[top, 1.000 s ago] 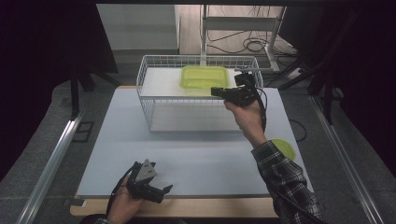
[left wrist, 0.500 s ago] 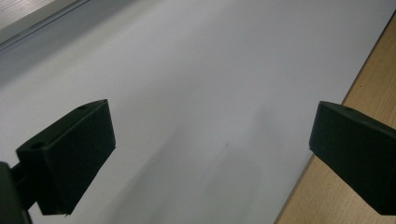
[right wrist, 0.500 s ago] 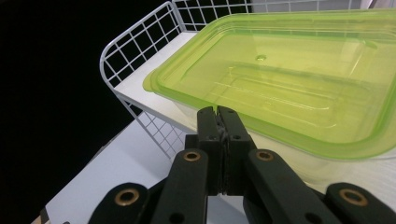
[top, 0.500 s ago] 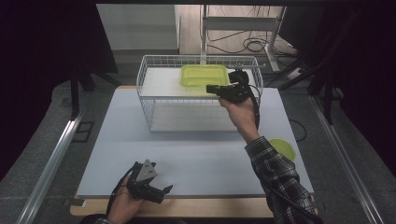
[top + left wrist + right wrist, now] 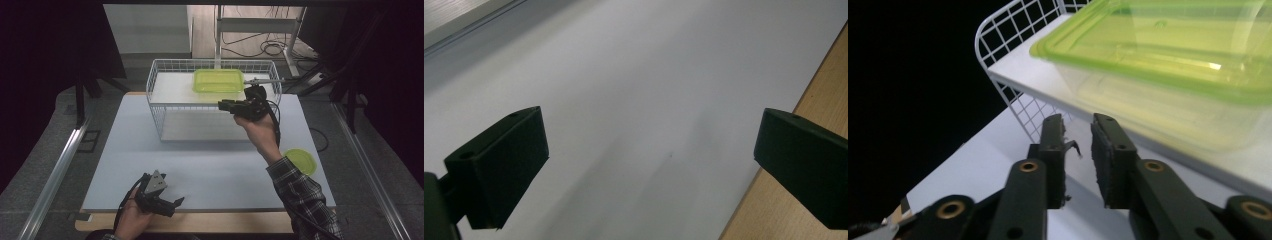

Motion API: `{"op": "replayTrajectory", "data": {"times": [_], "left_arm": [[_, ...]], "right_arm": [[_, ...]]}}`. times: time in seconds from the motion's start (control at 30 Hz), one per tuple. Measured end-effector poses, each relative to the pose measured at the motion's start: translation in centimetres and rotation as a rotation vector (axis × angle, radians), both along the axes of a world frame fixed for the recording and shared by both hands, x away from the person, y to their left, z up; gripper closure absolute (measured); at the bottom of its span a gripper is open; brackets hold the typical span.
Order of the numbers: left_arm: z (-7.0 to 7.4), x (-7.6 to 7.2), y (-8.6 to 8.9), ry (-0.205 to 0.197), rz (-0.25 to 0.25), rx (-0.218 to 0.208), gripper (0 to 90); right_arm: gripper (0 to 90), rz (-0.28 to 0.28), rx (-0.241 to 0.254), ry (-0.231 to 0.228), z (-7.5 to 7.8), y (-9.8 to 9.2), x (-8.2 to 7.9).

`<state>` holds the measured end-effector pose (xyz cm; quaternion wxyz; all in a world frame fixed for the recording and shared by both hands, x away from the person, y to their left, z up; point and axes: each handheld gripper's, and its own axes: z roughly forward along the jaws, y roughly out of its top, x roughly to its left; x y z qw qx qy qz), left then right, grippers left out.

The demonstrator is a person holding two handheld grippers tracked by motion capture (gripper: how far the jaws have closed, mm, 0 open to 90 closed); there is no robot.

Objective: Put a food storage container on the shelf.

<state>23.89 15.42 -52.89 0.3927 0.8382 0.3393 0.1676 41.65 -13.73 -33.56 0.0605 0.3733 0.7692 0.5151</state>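
Your right gripper (image 5: 226,105) is held up at the near right side of the white wire basket (image 5: 165,107), pointing left across its front rim. In the right gripper view its jaws stand only a narrow way apart; they have just been opening, and nothing is between them. The green-lidded container (image 5: 218,80) sits on the white shelf (image 5: 172,87) in the upper part of the basket, toward the right half. From your right gripper view the container (image 5: 1168,75) lies just ahead of and above the fingertips (image 5: 1104,125), off to the right of the jaws' line, close but not touching; the pads are clear of its clear body and of its green rim. The basket's corner wire (image 5: 998,60) curves up to the left of the fingertips.

Your left gripper (image 5: 172,206) rests low at the near edge of the table (image 5: 120,150), well apart from the basket. In the left gripper view its jaws stand wide apart with only the pale table surface (image 5: 634,100) between them, holding nothing.

A round green lid (image 5: 300,161) lies on the table's right side, just beside your right sleeve (image 5: 300,195)
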Motion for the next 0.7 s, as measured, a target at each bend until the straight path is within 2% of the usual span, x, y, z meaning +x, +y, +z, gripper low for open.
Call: {"op": "replayTrajectory", "data": {"times": [0.23, 0.5, 0.7], "left_arm": [[0.0, 0.0, 0.1, -0.004, 0.006, -0.004, 0.7], [0.2, 0.0, 0.2, -0.001, 0.024, -0.005, 0.6], [0.1, 0.0, 0.2, -0.009, 0.028, -0.001, 0.6]], "right_arm": [[58.1, 0.023, -0.017, -0.004, -1.3, -0.8, -1.2], [40.8, 0.045, -0.072, -0.033, -3.2, -1.7, -2.8], [31.4, 0.059, -0.103, -0.052, -4.5, -2.8, -4.1]]}}
